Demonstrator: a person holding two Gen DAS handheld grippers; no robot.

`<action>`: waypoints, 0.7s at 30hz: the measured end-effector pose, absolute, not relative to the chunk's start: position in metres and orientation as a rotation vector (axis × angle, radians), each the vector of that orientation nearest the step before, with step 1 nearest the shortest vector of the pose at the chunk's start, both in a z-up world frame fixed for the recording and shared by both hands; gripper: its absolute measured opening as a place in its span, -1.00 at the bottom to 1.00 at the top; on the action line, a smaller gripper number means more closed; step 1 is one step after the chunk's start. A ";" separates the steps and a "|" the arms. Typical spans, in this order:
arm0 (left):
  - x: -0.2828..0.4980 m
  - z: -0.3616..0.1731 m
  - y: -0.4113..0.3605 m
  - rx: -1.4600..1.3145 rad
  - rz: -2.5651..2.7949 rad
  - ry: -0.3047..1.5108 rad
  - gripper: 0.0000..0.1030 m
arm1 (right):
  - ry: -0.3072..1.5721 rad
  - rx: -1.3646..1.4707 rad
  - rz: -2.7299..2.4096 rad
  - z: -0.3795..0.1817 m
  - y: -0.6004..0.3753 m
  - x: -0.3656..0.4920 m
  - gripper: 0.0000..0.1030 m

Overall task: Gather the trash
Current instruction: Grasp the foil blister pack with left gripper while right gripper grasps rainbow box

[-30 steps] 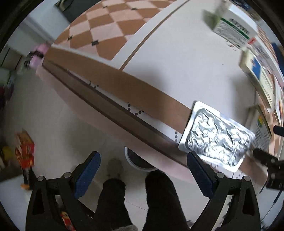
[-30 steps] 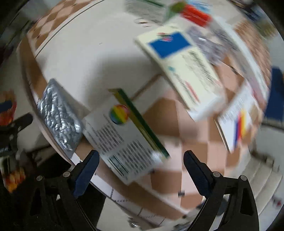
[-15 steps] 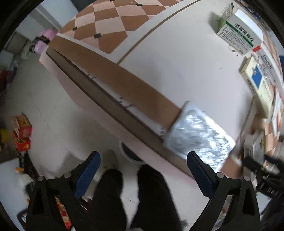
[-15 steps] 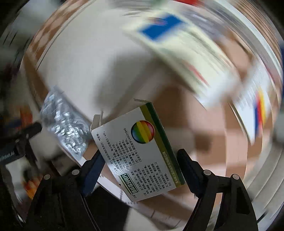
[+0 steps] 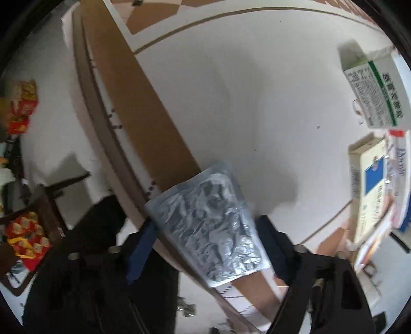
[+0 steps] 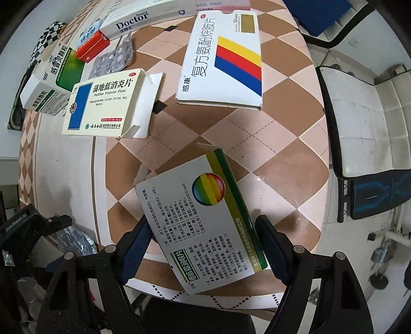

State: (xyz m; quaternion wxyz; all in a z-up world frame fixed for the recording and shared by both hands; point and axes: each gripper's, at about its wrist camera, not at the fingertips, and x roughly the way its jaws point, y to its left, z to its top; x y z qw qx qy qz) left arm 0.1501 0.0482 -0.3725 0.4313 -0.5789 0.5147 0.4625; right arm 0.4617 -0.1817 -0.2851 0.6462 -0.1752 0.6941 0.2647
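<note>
Item 1: foil blister sheet [image 5: 213,228], crumpled silver, lying at the desk [image 5: 257,97] edge and overhanging it. The left hand-held gripper [image 5: 205,246] has a blue pad on either side of the sheet, apparently pinching it; the overhang is likely what gives the fingers purchase on so thin a piece. Same sheet is partly visible low left in the right wrist view [image 6: 74,240], beside the left tool's black frame

Item 2: grey medicine box with rainbow circle [image 6: 203,221], green and yellow stripe along one long side. Clenched across its width by the right hand-held gripper [image 6: 203,246], pads pressed to both long edges, far end tilted up over the checkered part of the desk. Judged lifted clear of the surface, ready to be carried to a bin; no bin shows in either view

Item 3: remaining trash, loose on the desk, well apart from both tools: blue-panel box [image 6: 102,102] with end flap open, large white box with yellow, red and blue stripes [image 6: 223,64], green-and-white box [image 6: 51,79], small red box [image 6: 92,48], Doctor toothpaste box [image 6: 143,18], second blister strip [image 6: 113,61]

Status: two pieces in hand, one per tool; most of the collecting judged still to do
</note>
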 end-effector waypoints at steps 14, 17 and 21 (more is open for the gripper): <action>0.206 -0.366 0.043 -1.031 0.863 1.402 0.08 | 1.642 -0.377 0.623 -0.301 -0.189 0.447 0.60; 0.212 -0.362 0.052 -1.093 0.827 1.371 0.48 | 1.618 -0.393 0.638 -0.298 -0.187 0.451 0.66; 0.207 -0.367 0.043 -1.072 0.844 1.399 0.53 | 1.604 -0.423 0.646 -0.299 -0.184 0.452 0.66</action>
